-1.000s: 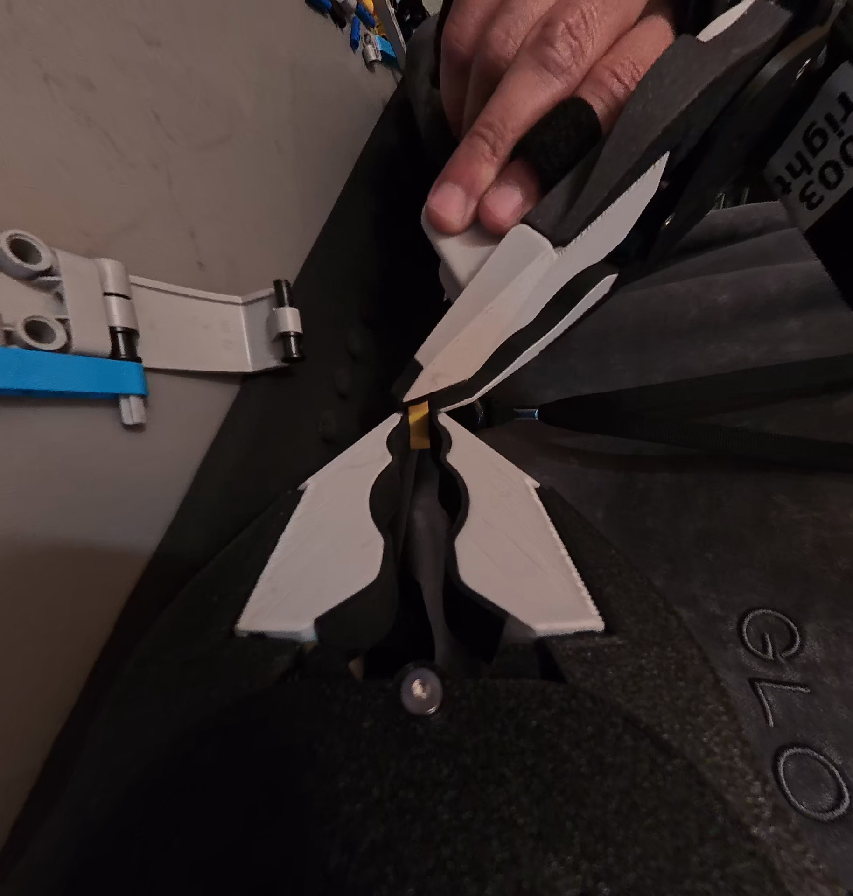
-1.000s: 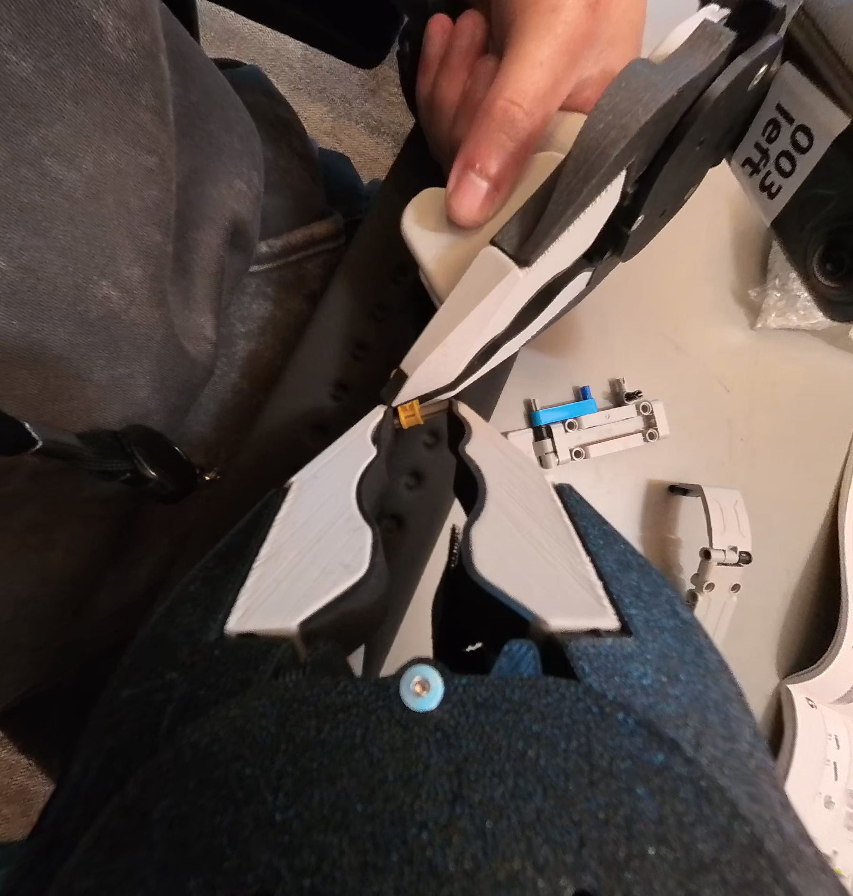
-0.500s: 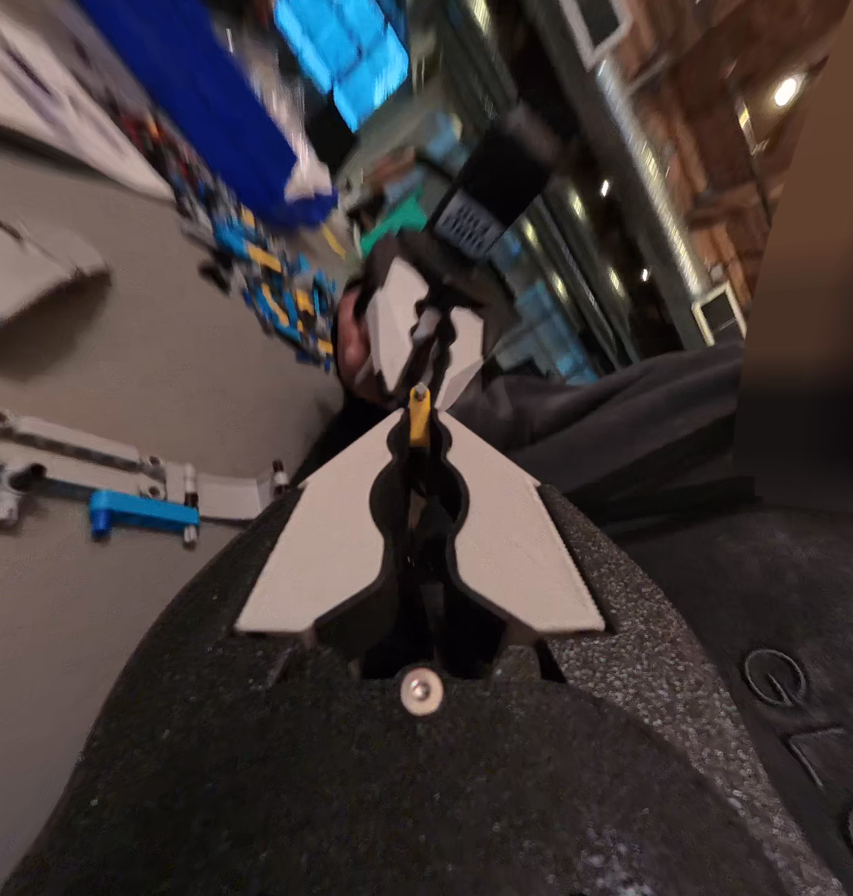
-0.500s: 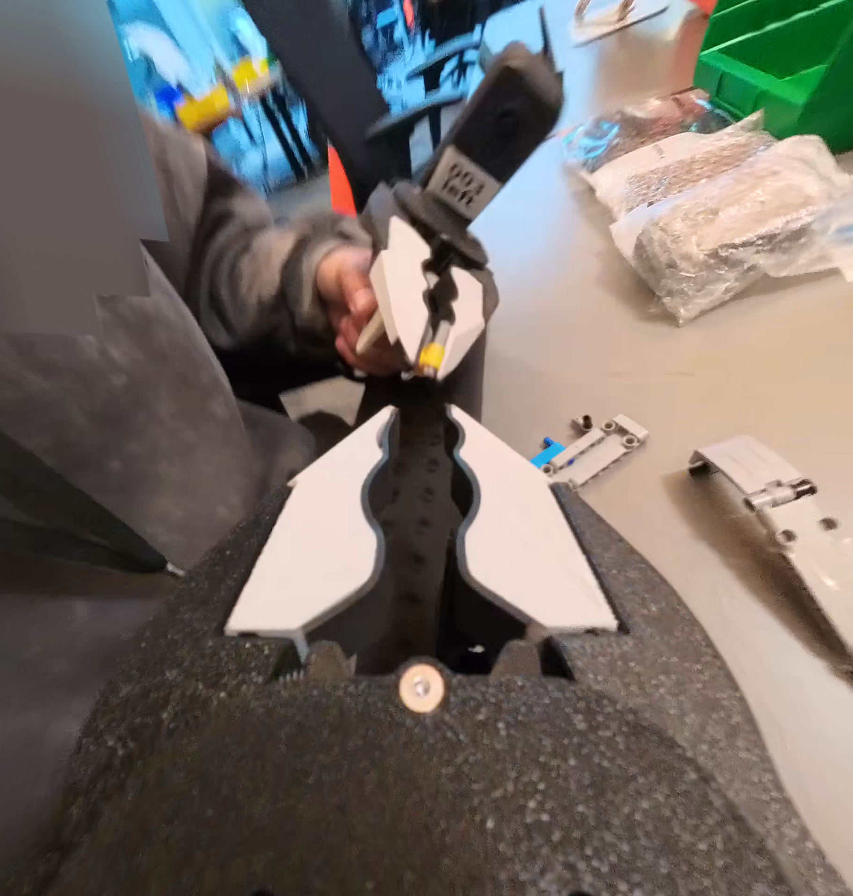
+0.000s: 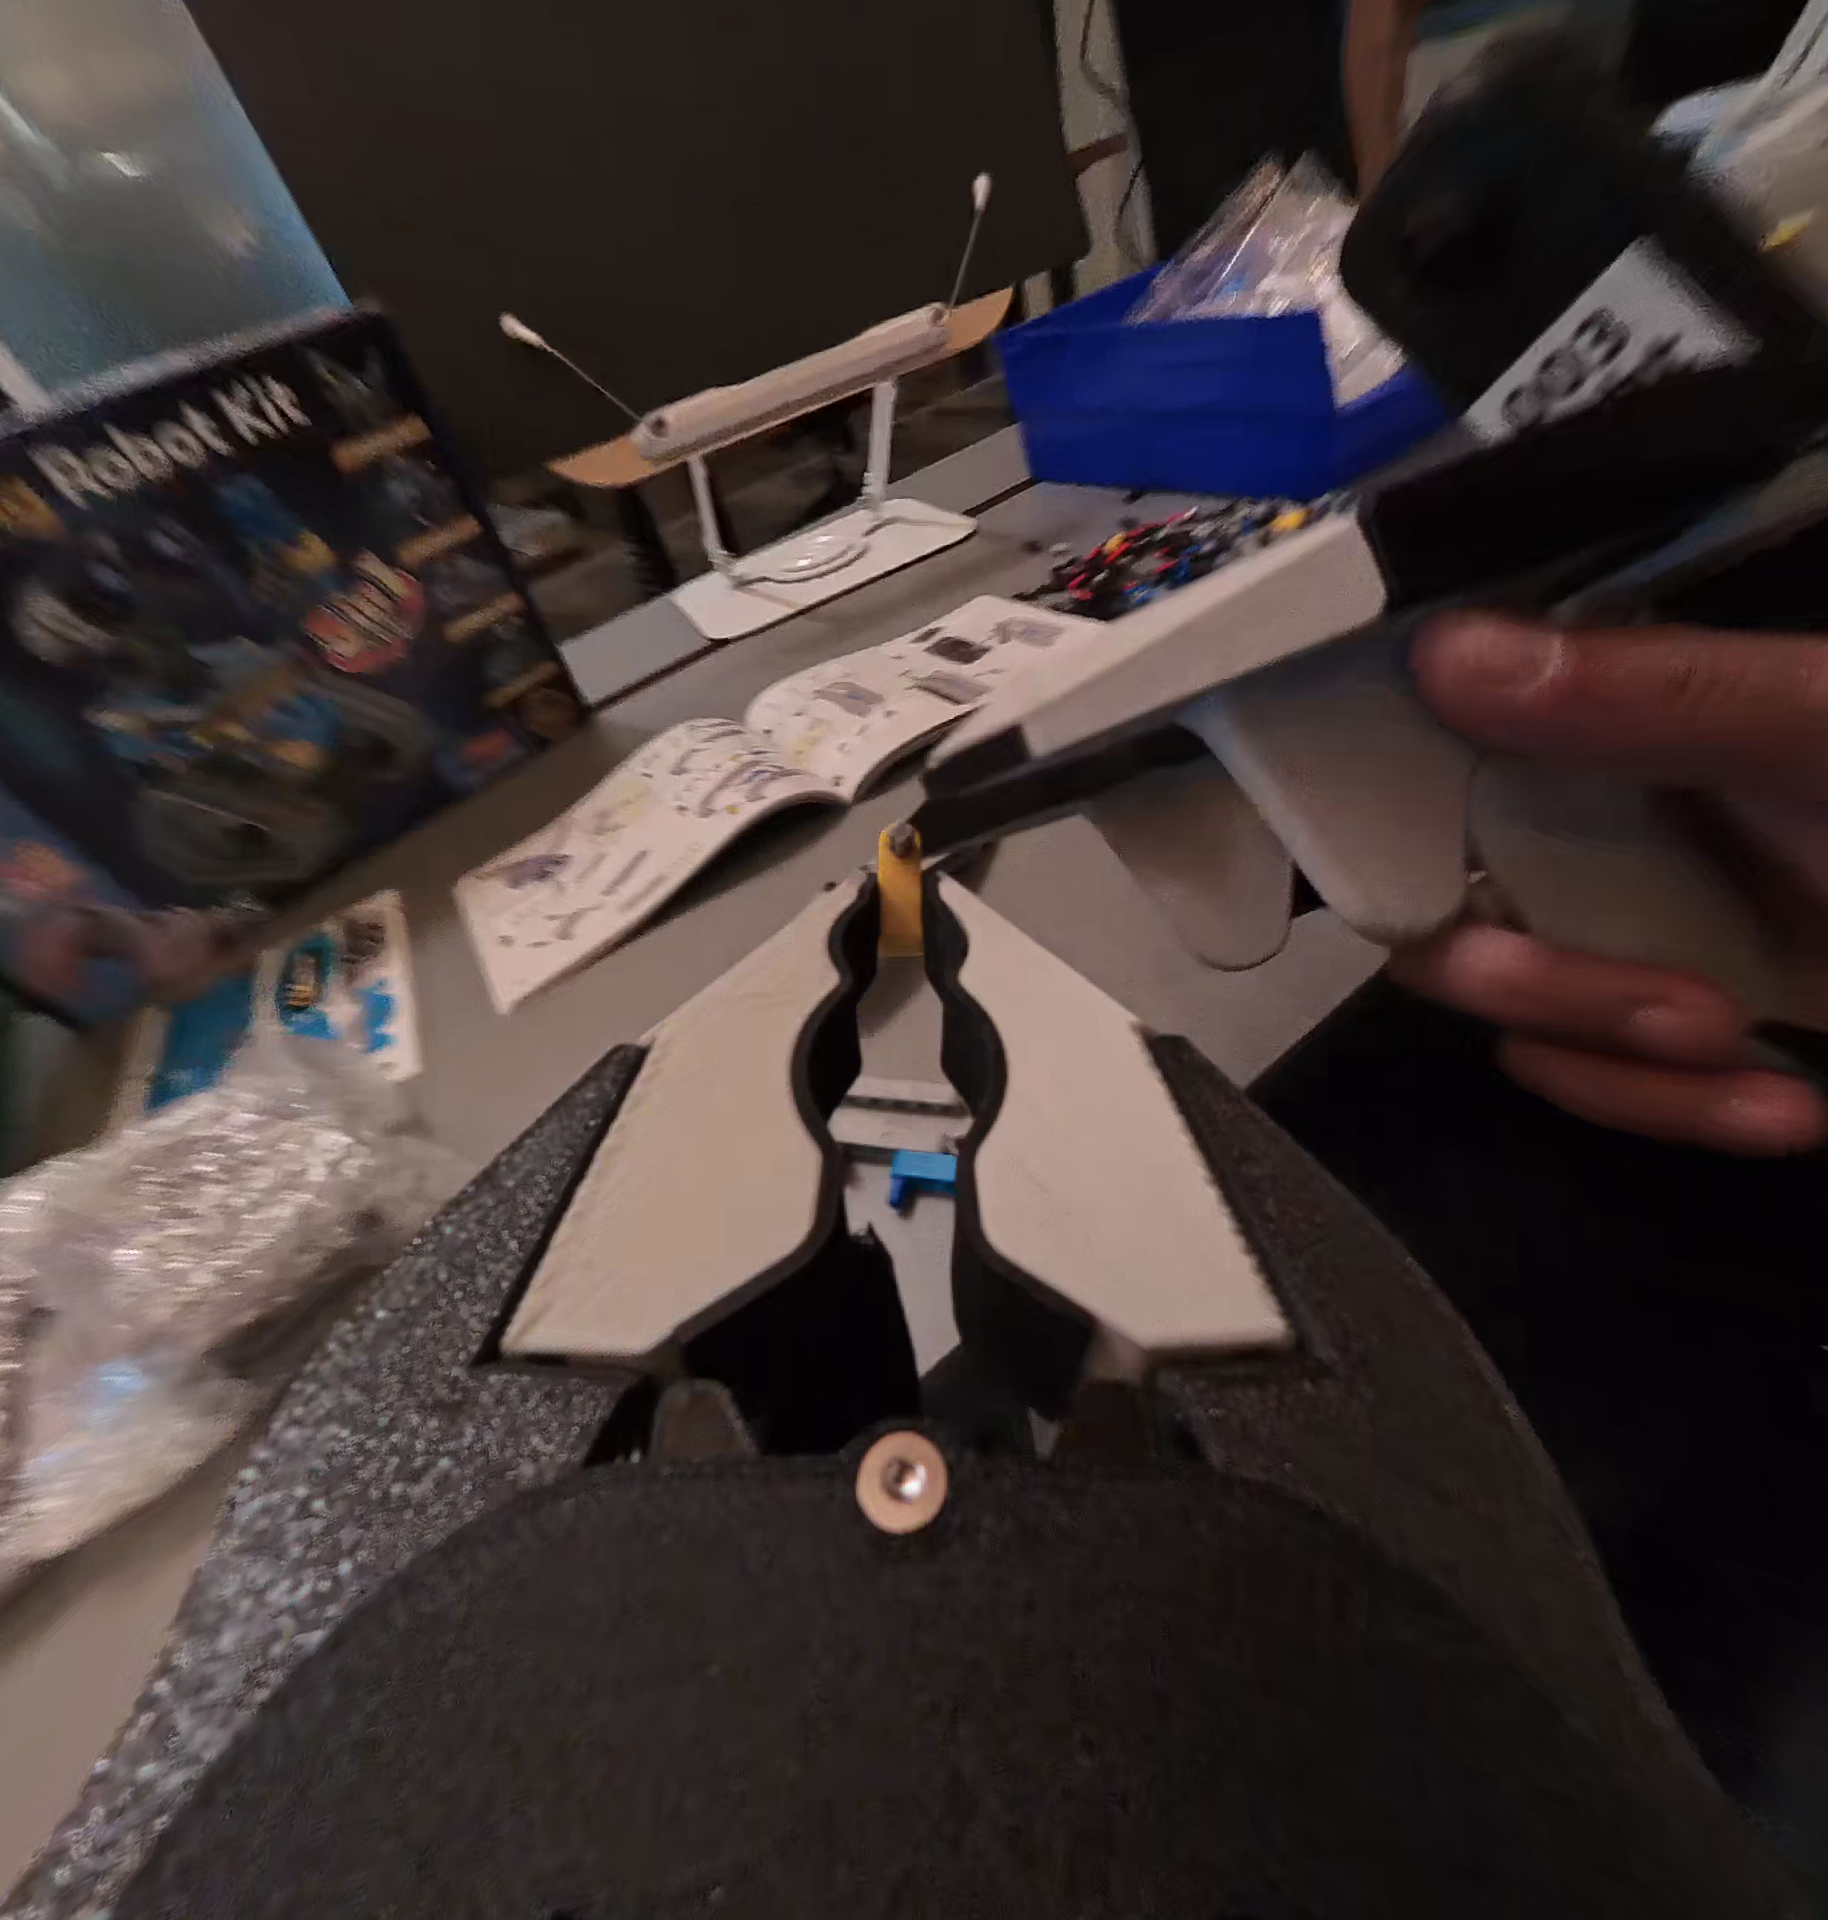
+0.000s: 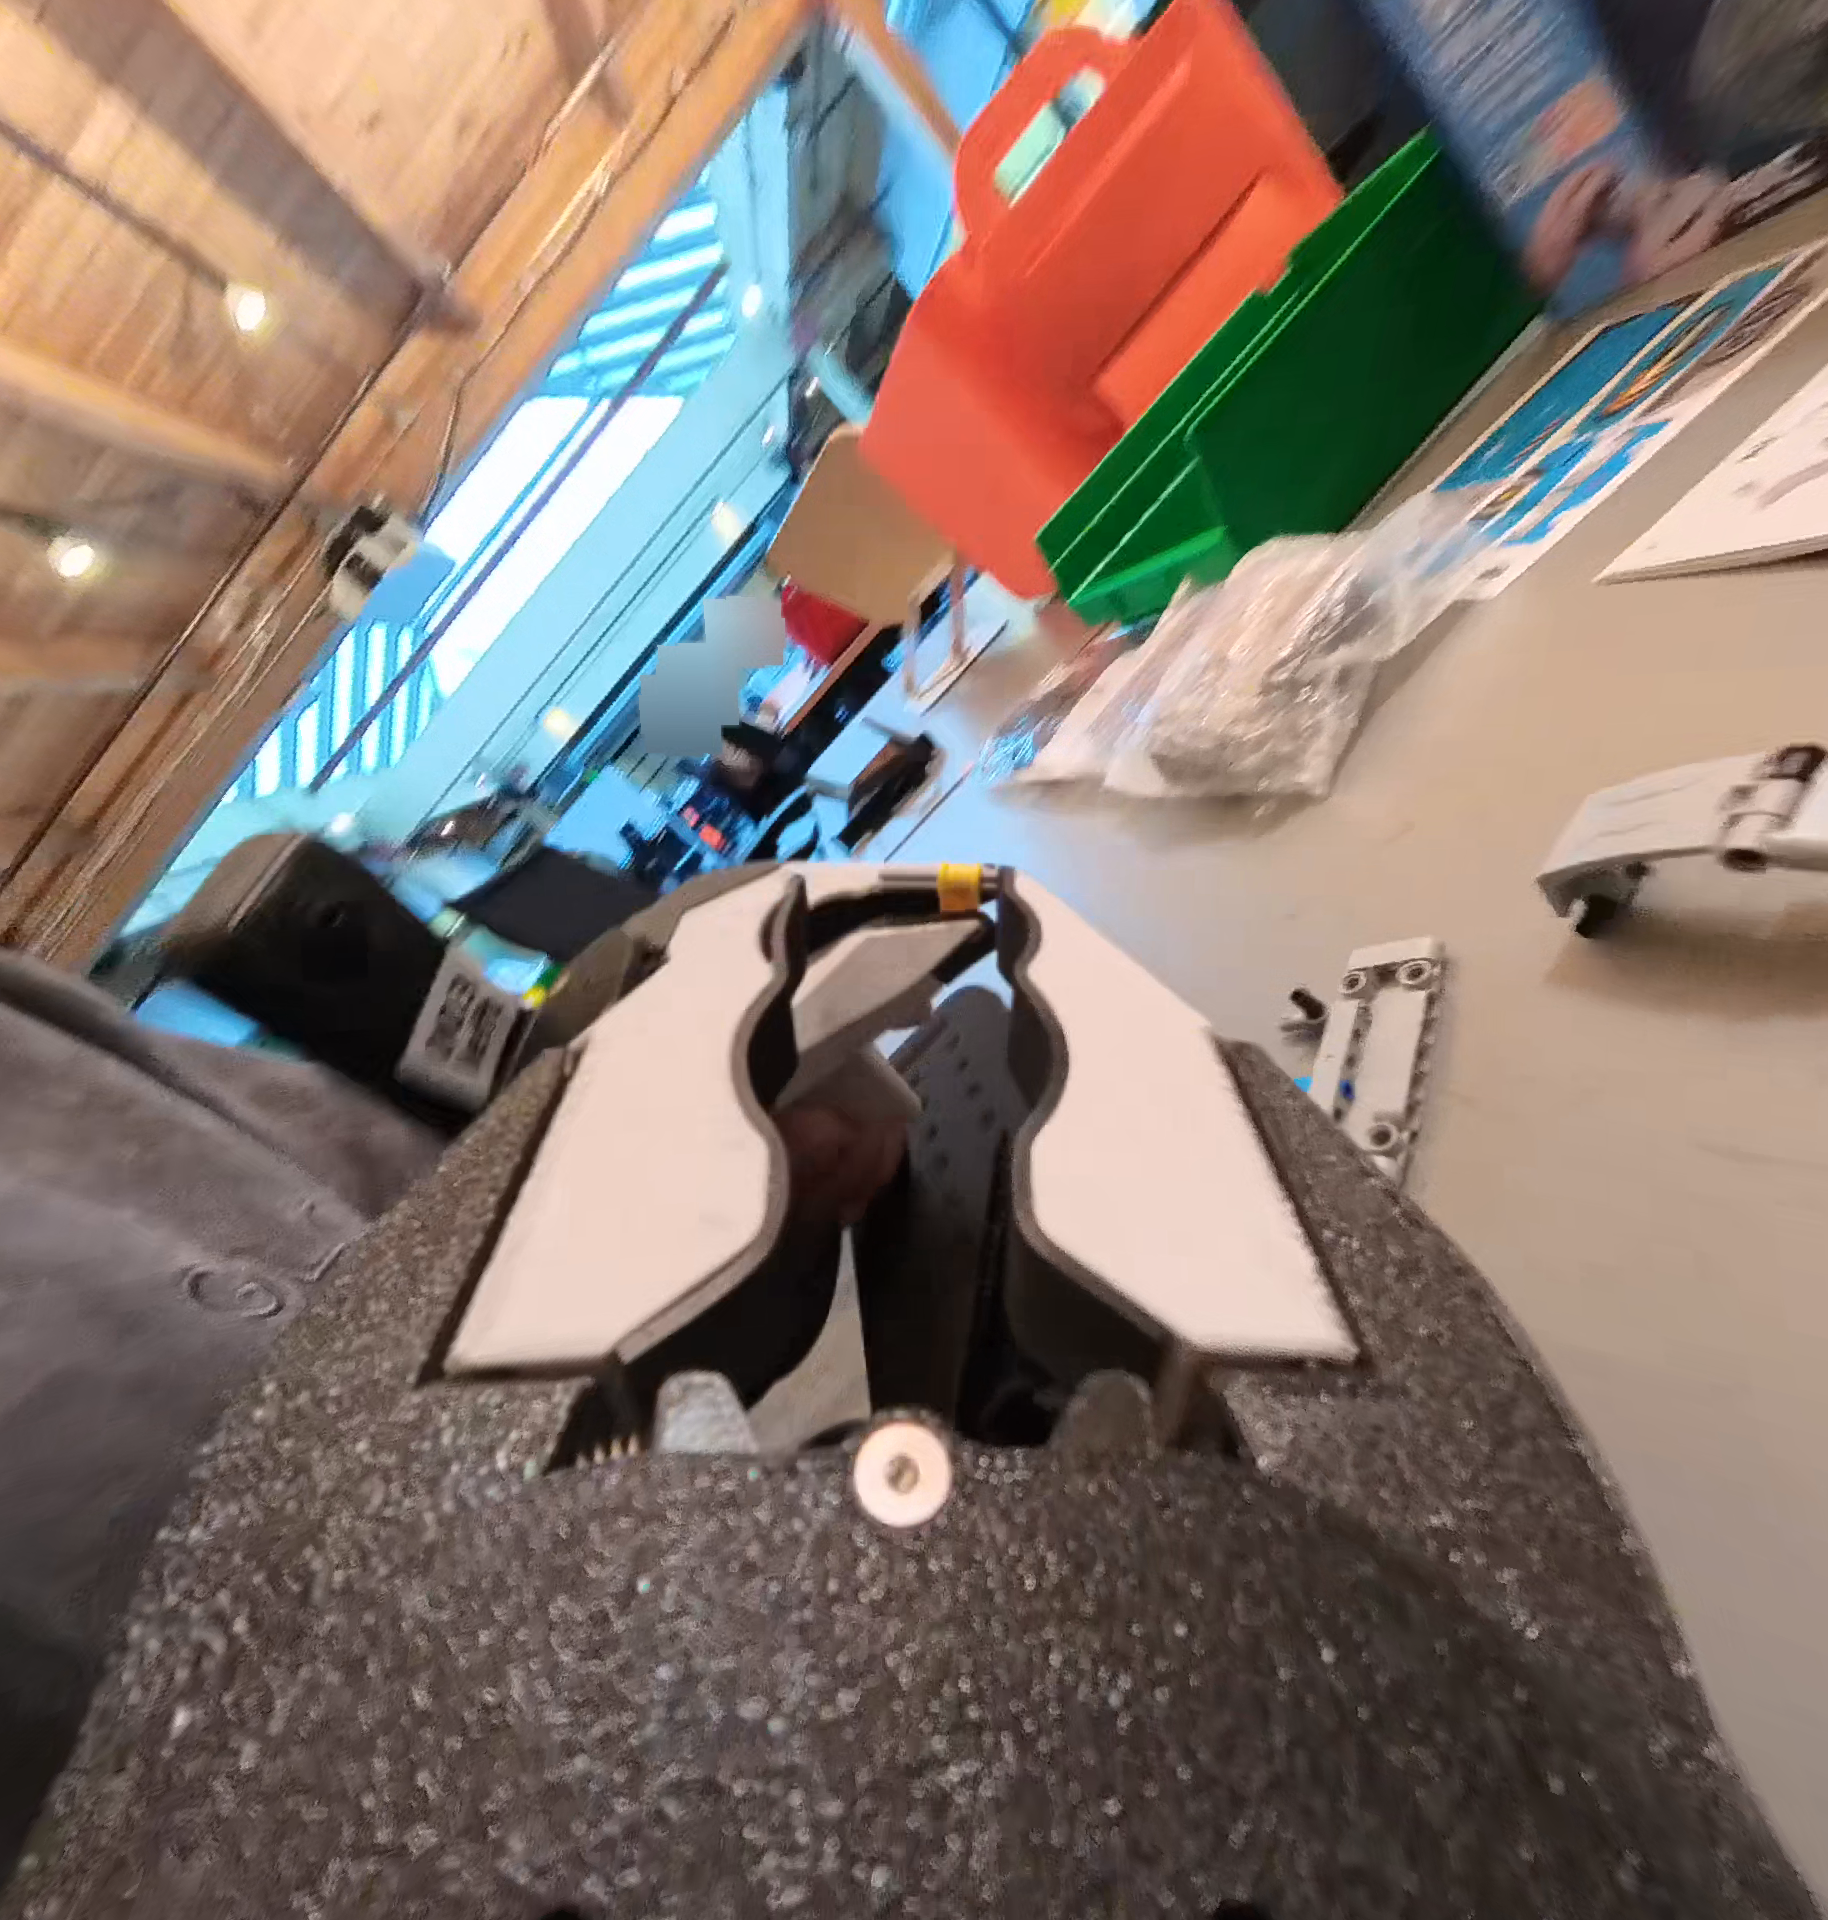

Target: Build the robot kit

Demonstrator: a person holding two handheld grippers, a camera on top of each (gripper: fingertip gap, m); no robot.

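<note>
left tool (image 5: 902, 896) clamped on yellow pin (image 5: 899, 914) at its tips | right tool (image 6: 905, 883) spread, pin (image 6: 954, 876) between tips, above bench (image 6: 1512, 1195)

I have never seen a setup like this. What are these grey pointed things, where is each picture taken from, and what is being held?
There is no robot arm. A person holds a hand-operated two-finger gripper in each hand, and a camera on each looks forward along its grey fingers.

In the left wrist view, the left gripper is shut on a small yellow piece with a grey pin end. The right gripper comes in from the right, held by a hand, its tips at that pin.

The right wrist view shows the same piece across its own fingertips; its grip is unclear.

On the grey table lie an open instruction booklet, clear plastic bags, white building-kit parts, and green and orange bins.
</note>
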